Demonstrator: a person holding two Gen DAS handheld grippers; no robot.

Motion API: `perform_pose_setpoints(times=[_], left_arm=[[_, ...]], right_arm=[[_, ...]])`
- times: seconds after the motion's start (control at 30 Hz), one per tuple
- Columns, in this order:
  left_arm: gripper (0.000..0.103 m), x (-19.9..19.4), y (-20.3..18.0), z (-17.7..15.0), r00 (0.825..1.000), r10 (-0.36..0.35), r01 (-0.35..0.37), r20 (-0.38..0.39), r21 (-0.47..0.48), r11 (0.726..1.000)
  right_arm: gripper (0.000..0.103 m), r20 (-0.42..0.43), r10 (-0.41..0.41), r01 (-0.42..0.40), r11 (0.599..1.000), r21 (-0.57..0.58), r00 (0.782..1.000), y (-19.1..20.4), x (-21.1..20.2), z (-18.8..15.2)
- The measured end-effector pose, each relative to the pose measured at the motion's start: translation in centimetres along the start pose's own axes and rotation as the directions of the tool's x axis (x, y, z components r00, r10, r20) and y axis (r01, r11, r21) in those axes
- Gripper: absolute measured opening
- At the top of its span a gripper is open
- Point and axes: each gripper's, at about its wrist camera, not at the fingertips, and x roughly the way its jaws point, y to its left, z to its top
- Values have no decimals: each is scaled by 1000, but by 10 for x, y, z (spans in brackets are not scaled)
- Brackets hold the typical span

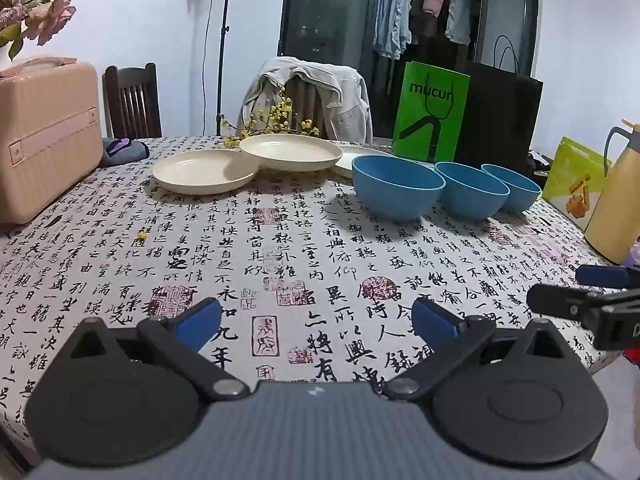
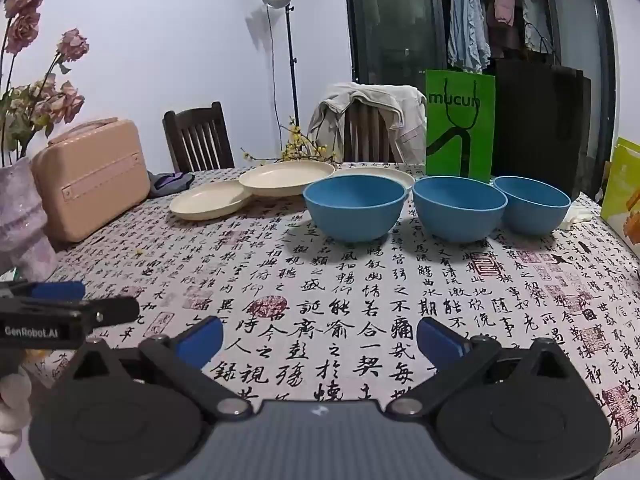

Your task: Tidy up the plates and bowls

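Note:
Three cream plates lie at the far side of the table: a left plate (image 1: 204,175) (image 2: 210,201), a middle plate (image 1: 291,152) (image 2: 286,178) whose rim overlaps the left one, and a third plate (image 1: 354,157) (image 2: 384,174) half hidden behind the bowls. Three blue bowls stand upright in a row: left bowl (image 1: 397,188) (image 2: 355,207), middle bowl (image 1: 471,189) (image 2: 459,208), right bowl (image 1: 512,188) (image 2: 532,205). My left gripper (image 1: 318,320) (image 2: 110,300) and right gripper (image 2: 320,338) (image 1: 568,288) hover open over the near tablecloth, holding nothing, well short of the dishes.
The table (image 1: 280,248) wears a calligraphy-print cloth. A pink case (image 1: 44,136) stands at the left, a yellow thermos (image 1: 616,196) at the right, a green paper bag (image 1: 432,110) and a black bag (image 1: 500,120) behind the bowls. Yellow flower sprigs (image 1: 276,120) lie behind the plates.

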Motion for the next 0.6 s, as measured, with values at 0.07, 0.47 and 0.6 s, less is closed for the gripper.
perform_pose_setpoints(times=[0.07,0.47,0.6], left_arm=[[103,-1,-8,-7,1000,11,-11,17,14,1000],[103,-11,7,-6,995,-62,64,76,-24,998],[103,-10,8,-5,995,-62,64,79,-32,997]], right_arm=[[103,-4,6,-6,1000,7,1000,0,1,-1],[103,13,-14,14,999,39,1000,-5,0,3],[103,7,-10,10,999,51,1000,-8,3,4]])
